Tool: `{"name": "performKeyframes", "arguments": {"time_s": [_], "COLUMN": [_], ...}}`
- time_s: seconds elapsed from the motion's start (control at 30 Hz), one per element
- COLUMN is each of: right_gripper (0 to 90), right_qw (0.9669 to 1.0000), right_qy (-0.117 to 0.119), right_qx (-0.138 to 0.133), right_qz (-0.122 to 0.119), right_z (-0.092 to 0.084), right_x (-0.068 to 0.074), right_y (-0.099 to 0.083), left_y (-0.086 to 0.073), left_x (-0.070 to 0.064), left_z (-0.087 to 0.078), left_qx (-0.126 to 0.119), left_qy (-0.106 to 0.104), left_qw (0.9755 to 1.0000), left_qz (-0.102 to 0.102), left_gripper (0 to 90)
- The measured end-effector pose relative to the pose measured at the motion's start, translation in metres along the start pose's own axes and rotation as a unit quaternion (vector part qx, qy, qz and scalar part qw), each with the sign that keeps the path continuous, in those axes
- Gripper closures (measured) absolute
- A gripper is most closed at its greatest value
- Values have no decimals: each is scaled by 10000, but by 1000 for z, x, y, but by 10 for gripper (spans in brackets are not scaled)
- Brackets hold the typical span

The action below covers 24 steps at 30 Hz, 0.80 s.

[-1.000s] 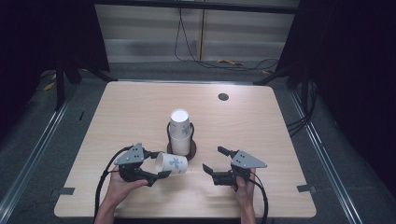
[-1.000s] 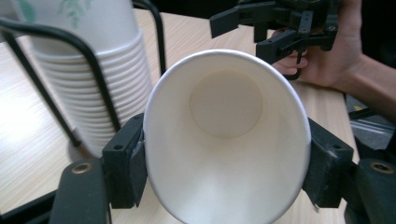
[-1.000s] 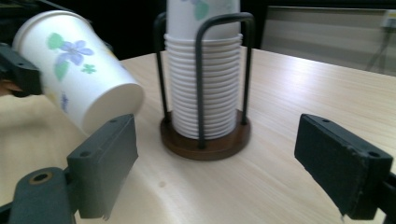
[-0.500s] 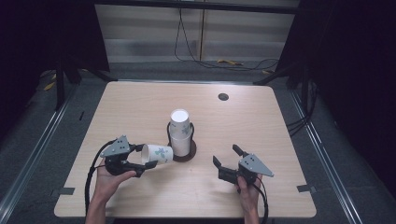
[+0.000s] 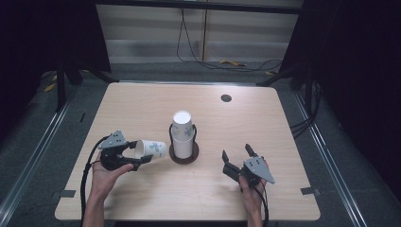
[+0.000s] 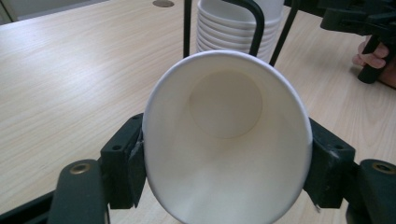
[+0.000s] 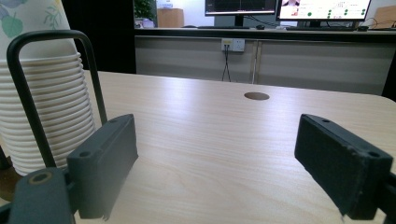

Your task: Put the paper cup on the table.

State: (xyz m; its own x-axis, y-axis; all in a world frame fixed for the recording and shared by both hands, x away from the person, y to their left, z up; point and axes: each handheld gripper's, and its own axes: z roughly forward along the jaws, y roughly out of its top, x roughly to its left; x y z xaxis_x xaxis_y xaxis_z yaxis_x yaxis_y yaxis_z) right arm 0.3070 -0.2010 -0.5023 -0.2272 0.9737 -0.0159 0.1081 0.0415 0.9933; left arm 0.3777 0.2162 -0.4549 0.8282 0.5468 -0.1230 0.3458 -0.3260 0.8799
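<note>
A white paper cup [image 5: 153, 148] with a green leaf print lies on its side in my left gripper [image 5: 137, 156], which is shut on it near the rim. In the left gripper view the cup's open mouth [image 6: 229, 140] faces the camera, with a black pad [image 6: 130, 163] pressing on each side. Just right of it, a tall stack of the same cups [image 5: 182, 130] stands upside down in a black wire holder [image 5: 194, 135] on a dark round base. My right gripper [image 5: 236, 153] rests low on the table right of the stack, open with nothing in it [image 7: 215, 154].
The light wooden table [image 5: 265, 123] has a round dark grommet hole [image 5: 226, 98] near its far edge. Cables lie on the floor beyond the table. In the left gripper view the right hand and its gripper [image 6: 359, 21] sit behind the stack [image 6: 233, 28].
My left gripper has carried the cup leftward, away from the stack's base. The right gripper has shifted only slightly, toward the right.
</note>
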Motion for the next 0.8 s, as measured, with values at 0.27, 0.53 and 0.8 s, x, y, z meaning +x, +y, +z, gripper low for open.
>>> {"name": "performKeyframes", "arguments": {"time_s": [0.27, 0.53, 0.8], "right_gripper": [126, 128, 130], "right_qw": [9993, 9988, 9984], "right_qy": [-228, -275, -349], "right_qx": [-243, -386, -439], "right_qz": [196, 83, 17], "right_z": [-4, -7, -8], "right_x": [-4, -1, 1], "right_y": [-2, -3, -4], "left_y": [14, 26, 42], "left_x": [8, 24, 28], "left_z": [-17, -8, -4], "left_qx": [-14, 485, 977], "left_qy": [217, 550, 647], "left_qw": [9997, 9970, 9931], "left_qz": [-72, -255, -32], "left_gripper": [280, 277, 277]}}
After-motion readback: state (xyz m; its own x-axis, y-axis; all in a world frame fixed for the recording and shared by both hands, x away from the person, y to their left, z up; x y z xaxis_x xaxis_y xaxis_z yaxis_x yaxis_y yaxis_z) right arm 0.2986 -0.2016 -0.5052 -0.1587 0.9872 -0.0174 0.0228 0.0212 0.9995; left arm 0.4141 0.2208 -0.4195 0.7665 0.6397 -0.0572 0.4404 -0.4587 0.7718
